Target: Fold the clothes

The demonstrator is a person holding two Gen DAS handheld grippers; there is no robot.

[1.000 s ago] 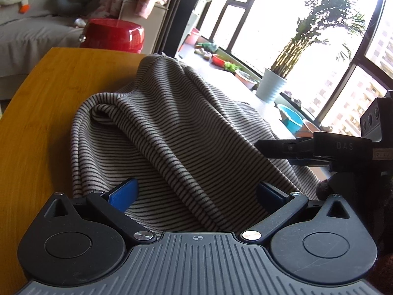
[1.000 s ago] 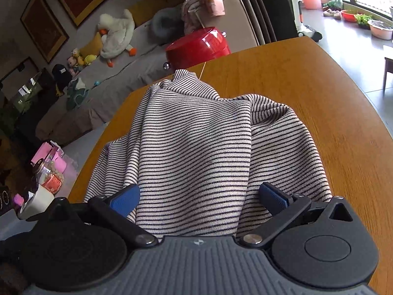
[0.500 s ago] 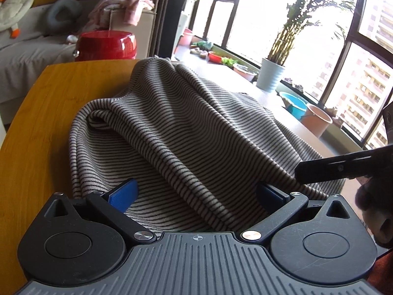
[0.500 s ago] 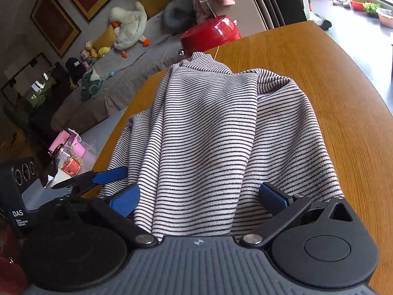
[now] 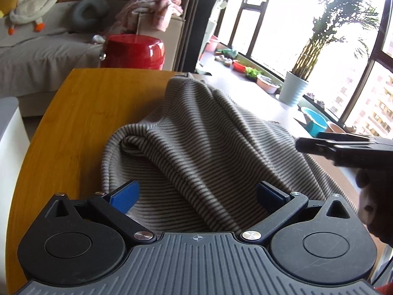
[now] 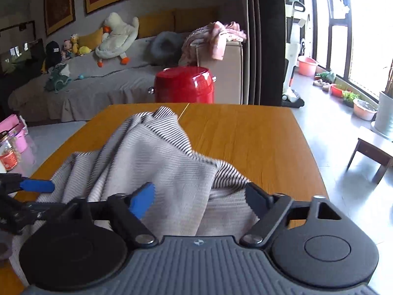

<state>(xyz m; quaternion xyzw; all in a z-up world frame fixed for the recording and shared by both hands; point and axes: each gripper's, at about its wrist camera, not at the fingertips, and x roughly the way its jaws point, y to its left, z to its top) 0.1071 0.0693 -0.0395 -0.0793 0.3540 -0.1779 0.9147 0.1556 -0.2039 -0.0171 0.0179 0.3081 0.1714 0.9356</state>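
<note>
A striped garment [image 5: 203, 147] lies bunched in soft ridges on the wooden surface [image 5: 81, 113], its far end rising to a peak near the middle of the top and its near end spilling toward both tools. The left hand-held gripper [image 5: 197, 196] stands wide, its blue pads [image 5: 125, 195] well apart with folds of the cloth lying between them, not pinched. The right hand-held gripper [image 6: 196, 199] is likewise spread wide; a raised fold of the garment sits between its fingers, and I cannot tell whether either pad touches it. Each tool shows in the other's view: the right one comes in as a dark bar from the right edge over the cloth, with a hand [image 5: 373, 206] behind it, and the left one reaches in low at the left with a blue tip at the garment's edge.

Past the far edge of the surface stands a red drum-shaped container [image 6: 184, 84], its contents hidden. Along the window floor sit a pink basin [image 6: 307, 66], a small red bowl [image 6: 337, 90] and a pale basin [image 6: 364, 109], their insides too small to read; greens lie just beside the red bowl. A white pot [image 5: 293, 91] holds a tall leafy plant, and a blue tub [image 5: 315, 120] sits beyond it. At the left edge a jar [image 6: 7, 151] with a red label holds something pale.
</note>
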